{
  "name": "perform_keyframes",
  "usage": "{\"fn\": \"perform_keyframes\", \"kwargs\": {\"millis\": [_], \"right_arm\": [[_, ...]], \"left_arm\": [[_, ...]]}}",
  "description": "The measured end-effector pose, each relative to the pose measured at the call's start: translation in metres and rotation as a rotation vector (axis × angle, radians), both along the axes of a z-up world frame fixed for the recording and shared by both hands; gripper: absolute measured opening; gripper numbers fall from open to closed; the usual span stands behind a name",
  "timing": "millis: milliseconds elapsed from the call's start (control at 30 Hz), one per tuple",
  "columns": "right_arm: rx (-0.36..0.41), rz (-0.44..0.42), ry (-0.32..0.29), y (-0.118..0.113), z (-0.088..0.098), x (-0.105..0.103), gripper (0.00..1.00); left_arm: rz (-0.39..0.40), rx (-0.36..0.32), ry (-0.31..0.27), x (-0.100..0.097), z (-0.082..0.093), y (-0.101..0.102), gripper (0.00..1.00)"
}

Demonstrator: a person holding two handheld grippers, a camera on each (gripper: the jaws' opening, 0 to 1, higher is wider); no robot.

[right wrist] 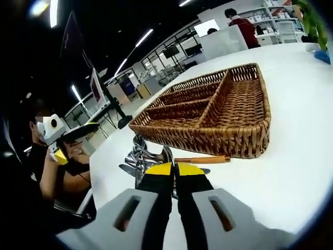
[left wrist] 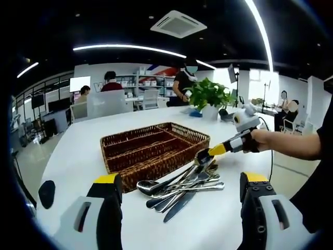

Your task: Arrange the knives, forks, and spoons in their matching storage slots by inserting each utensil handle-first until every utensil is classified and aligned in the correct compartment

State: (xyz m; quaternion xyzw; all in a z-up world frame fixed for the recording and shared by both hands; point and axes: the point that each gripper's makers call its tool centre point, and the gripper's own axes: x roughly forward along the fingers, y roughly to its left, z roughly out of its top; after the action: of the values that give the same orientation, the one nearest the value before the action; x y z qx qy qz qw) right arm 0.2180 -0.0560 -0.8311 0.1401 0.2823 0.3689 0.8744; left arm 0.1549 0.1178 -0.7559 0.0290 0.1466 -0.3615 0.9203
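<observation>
Right hand-held gripper (right wrist: 174,169) closed over cutlery pile (left wrist: 179,187) (grip unclear), left hand-held gripper (left wrist: 179,182) apart

Bright ceiling strip lights (left wrist: 130,48), glare, sharp centre, fisheye-warped edges

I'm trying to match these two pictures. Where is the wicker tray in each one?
Left gripper view: the wicker tray sits at the middle of the picture, just behind the pile of cutlery.
Right gripper view: the tray is in the upper middle, beyond the shut tongs.
Shared landmark: the cutlery pile beside the tray on the white table.
</observation>
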Motion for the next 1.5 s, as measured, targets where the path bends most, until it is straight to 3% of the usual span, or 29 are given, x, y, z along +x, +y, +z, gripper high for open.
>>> {"fn": "perform_keyframes", "kwargs": {"millis": [333,600,867,1500], "right_arm": [[0.056,-0.013,-0.029,-0.002,0.016,0.003,0.00],[0.066,-0.002,-0.077,0.005,0.041,0.013,0.00],[0.073,-0.010,-0.141,0.011,0.071,0.041,0.00],[0.090,-0.123,-0.168,0.004,0.095,0.116,0.00]], "left_arm": [[-0.009,0.005,0.006,0.000,-0.003,-0.002,0.96],[0.003,0.016,0.003,0.002,0.000,0.005,0.96],[0.014,0.011,-0.006,0.003,0.005,0.011,0.96],[0.027,0.022,-0.015,0.012,0.009,0.019,0.96]]}}
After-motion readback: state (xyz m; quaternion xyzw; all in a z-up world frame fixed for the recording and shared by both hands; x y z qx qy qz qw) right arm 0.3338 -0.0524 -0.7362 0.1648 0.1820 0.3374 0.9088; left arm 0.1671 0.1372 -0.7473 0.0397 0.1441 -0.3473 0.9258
